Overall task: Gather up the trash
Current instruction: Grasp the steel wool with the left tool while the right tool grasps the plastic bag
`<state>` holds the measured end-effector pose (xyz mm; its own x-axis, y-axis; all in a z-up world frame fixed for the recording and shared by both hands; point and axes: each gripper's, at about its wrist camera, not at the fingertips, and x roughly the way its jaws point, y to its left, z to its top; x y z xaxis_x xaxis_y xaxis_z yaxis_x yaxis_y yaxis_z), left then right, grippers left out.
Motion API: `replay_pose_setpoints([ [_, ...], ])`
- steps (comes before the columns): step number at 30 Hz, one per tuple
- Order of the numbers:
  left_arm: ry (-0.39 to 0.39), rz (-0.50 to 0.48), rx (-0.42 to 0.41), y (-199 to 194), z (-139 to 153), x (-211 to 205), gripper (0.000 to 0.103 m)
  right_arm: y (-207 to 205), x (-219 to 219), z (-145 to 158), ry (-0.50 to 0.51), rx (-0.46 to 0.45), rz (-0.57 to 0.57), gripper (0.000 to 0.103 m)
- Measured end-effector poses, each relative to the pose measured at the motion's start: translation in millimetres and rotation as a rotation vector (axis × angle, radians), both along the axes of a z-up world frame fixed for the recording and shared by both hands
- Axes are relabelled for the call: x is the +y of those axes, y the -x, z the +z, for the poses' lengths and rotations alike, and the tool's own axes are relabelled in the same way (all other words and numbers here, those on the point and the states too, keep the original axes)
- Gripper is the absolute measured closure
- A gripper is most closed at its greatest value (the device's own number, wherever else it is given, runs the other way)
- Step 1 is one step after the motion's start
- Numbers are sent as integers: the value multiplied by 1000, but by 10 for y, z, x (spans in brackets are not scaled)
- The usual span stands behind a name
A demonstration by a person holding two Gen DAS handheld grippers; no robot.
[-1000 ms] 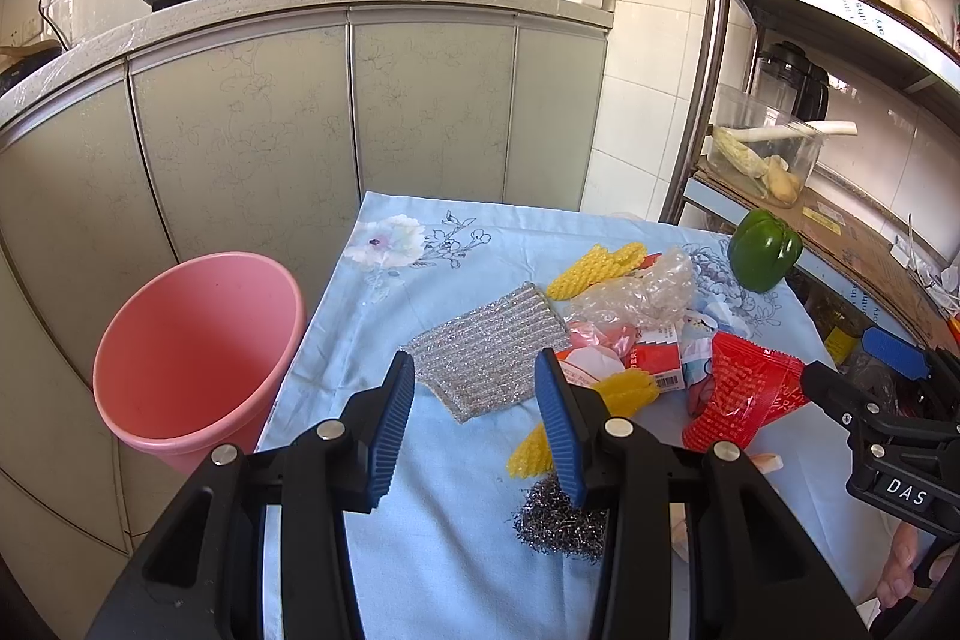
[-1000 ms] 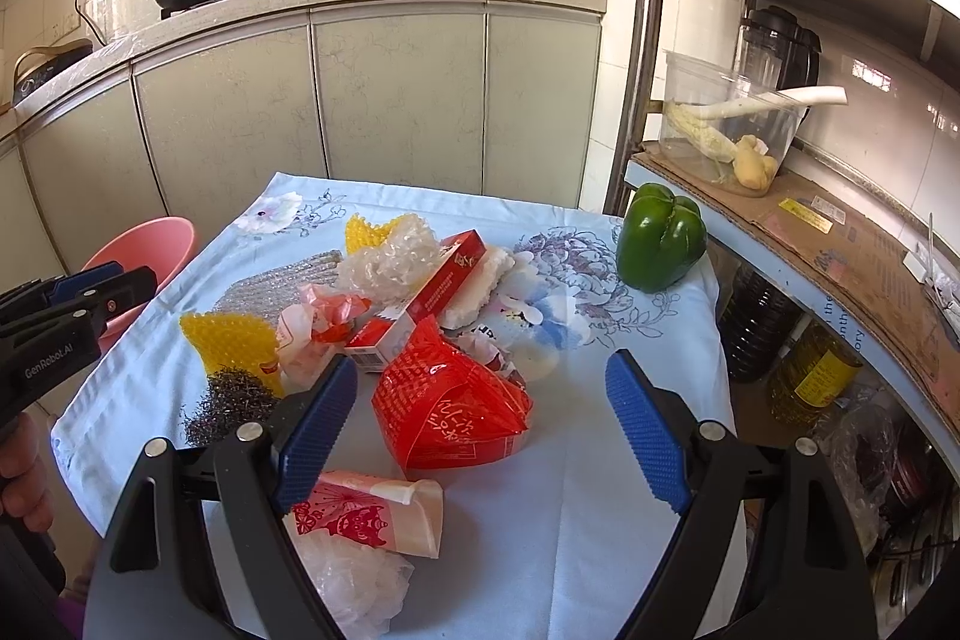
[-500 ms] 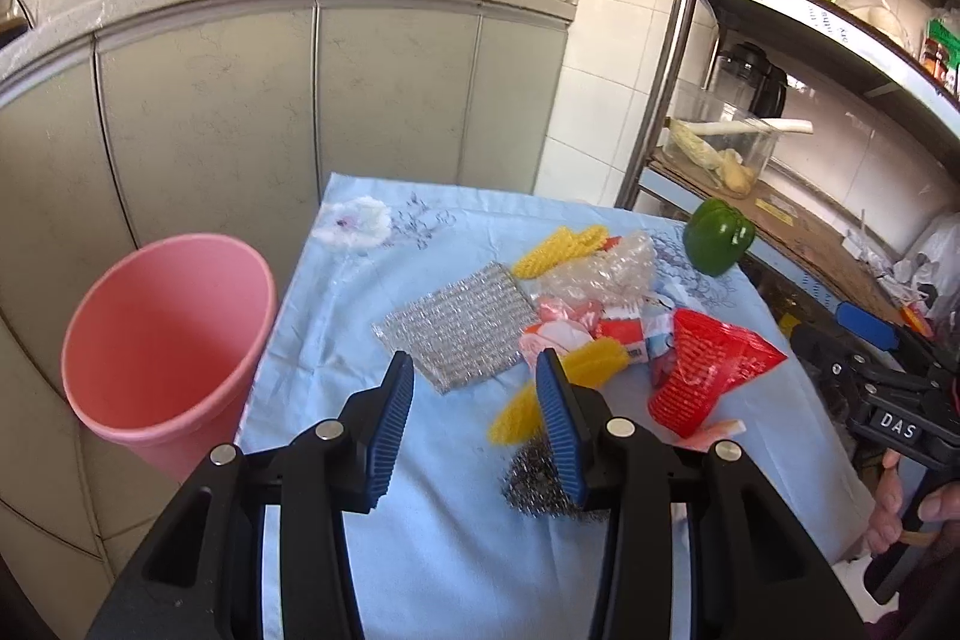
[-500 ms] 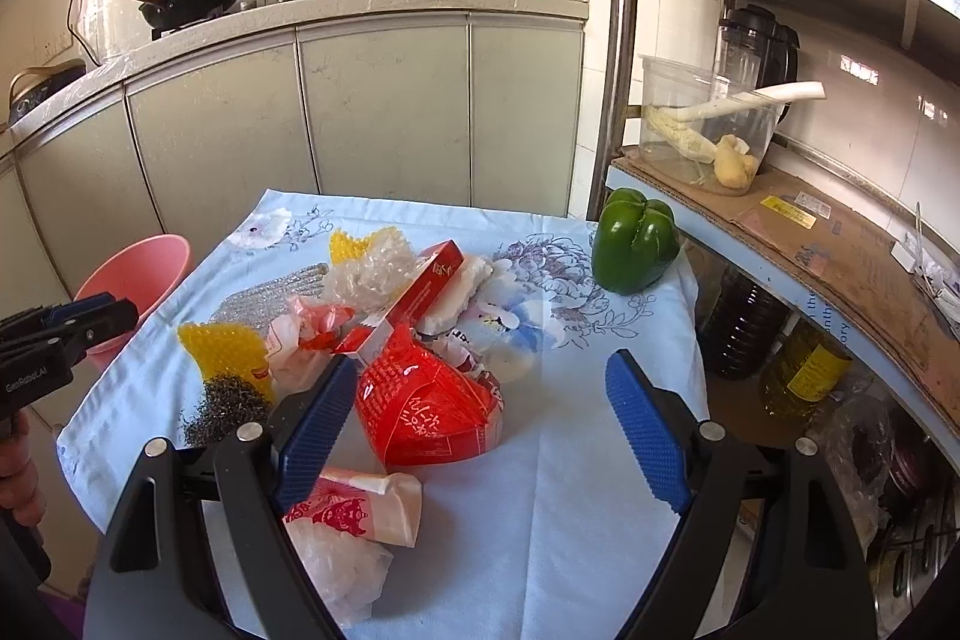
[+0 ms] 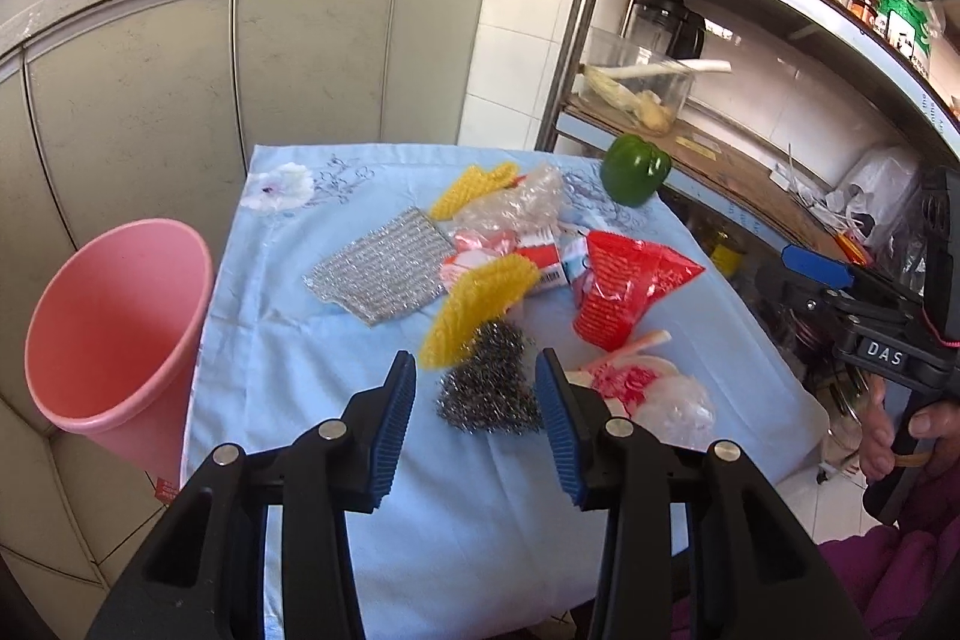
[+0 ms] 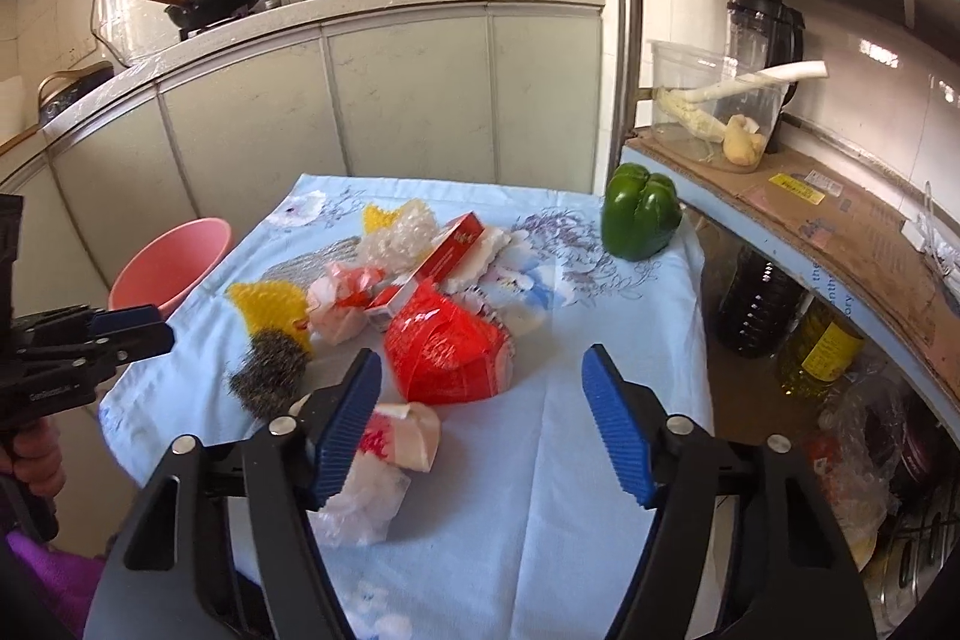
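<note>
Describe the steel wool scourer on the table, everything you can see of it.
The steel wool scourer is a loose, tangled wad of dark grey, shiny metal wire, roughly rounded and fuzzy-edged. It lies on the light blue tablecloth near the front edge. A yellow foam net overlaps its far side. The open left gripper is lined up on it, not yet gripping.

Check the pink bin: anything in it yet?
Seemingly empty. The left wrist view looks into the pink bin beside the table and shows only bare pink wall; its bottom is hidden. Both grippers are open, holding nothing.
</note>
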<state>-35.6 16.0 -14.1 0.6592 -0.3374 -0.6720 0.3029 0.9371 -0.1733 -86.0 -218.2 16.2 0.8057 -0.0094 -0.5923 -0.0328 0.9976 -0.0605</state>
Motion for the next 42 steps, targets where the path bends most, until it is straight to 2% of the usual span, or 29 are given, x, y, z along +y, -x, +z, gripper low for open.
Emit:
replay_pose_setpoints([
  [2,13,-27,14,10,-29,-28,63,55,37,-11,-4,16,33,38],
  [6,-10,-50,37,-40,-121,-140,63,158,189,-111,17,85,142,38],
  [9,-32,-35,58,-121,-200,-183,63,203,276,-236,6,112,203,38],
  [13,-41,-23,84,-196,-334,-230,63,202,363,-412,-31,147,241,38],
  [16,-67,-1,127,-266,-476,-256,63,158,407,-468,-14,187,242,38],
  [19,-86,20,136,-319,-570,-263,64,102,415,-509,-12,215,241,38],
  [21,-54,23,140,-338,-587,-245,76,61,435,-553,-10,229,244,38],
  [23,-60,32,127,-332,-573,-240,95,32,455,-594,-4,241,247,38],
  [24,-55,31,125,-319,-560,-229,97,13,458,-608,2,245,246,38],
  [26,-36,24,123,-286,-519,-190,102,-38,474,-639,13,260,248,56],
  [28,-25,21,115,-236,-470,-157,102,-69,474,-675,4,283,250,67],
  [30,-11,12,106,-172,-409,-111,103,-61,469,-688,-9,289,253,70],
  [34,5,7,78,-66,-300,-51,103,27,422,-617,-30,259,255,73],
  [42,53,64,-11,92,48,179,103,188,313,-353,-44,166,241,74],
])
